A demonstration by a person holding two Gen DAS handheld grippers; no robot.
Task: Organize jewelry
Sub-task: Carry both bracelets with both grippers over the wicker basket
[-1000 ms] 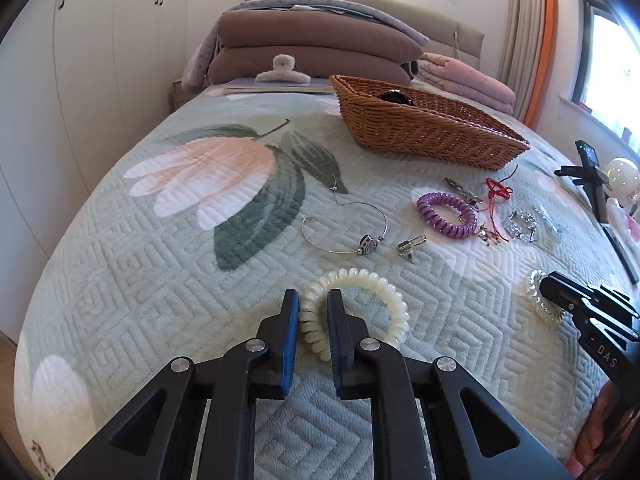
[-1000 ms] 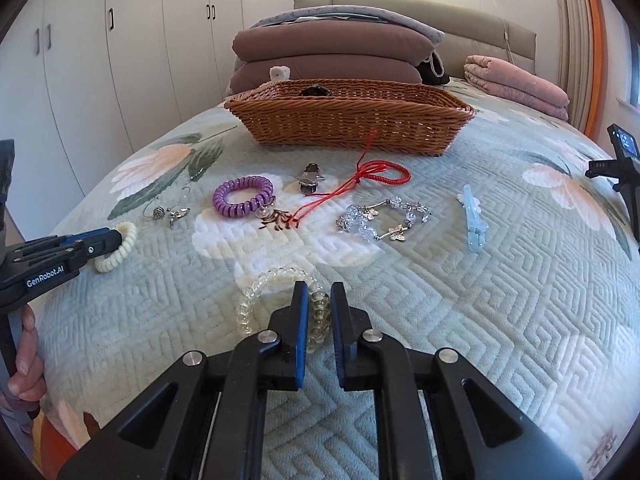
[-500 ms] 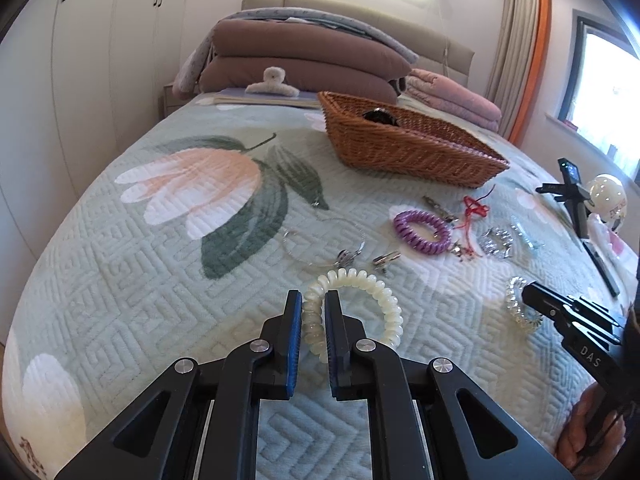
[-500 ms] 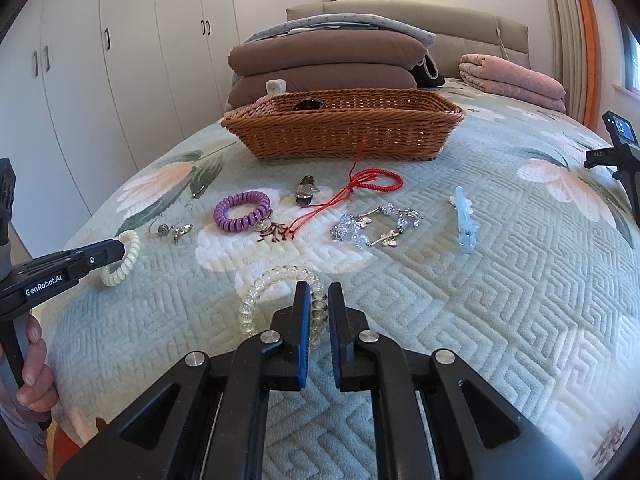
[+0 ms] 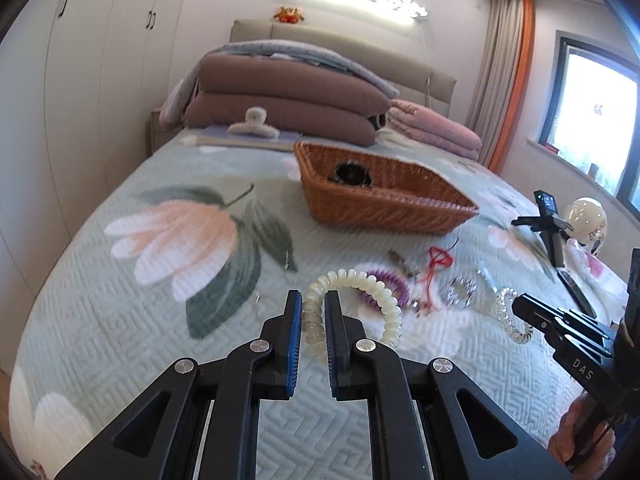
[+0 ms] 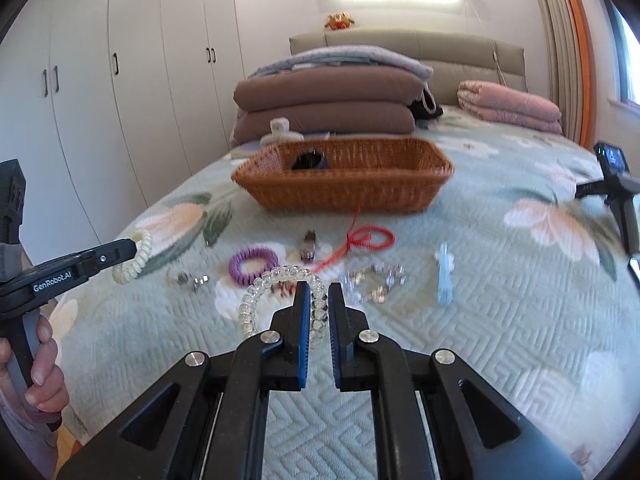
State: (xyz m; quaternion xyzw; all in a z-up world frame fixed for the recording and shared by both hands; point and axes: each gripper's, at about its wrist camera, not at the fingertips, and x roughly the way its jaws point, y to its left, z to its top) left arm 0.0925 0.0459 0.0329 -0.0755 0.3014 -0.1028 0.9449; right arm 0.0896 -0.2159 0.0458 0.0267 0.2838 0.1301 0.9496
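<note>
- The left gripper (image 5: pixel 313 312) clamps the cream coil band (image 5: pixel 360 280); the right gripper (image 6: pixel 319 304) clamps the clear coil band (image 6: pixel 260 292), both seemingly clear of the quilt (image 6: pixel 500 320).
- Each should carry on to the far wicker basket (image 6: pixel 344 192), releasing only above its rim.

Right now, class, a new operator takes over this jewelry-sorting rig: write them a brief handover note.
Left gripper: shut on the cream coil band, lifted off the bed.
Right gripper: shut on the clear coil band, also lifted.
Wicker basket: ahead on the quilt, one dark item inside.
Left to do: drop both bands in the basket, then collect the purple coil band, red cord, crystal bracelet, blue clip and small metal pieces.
</note>
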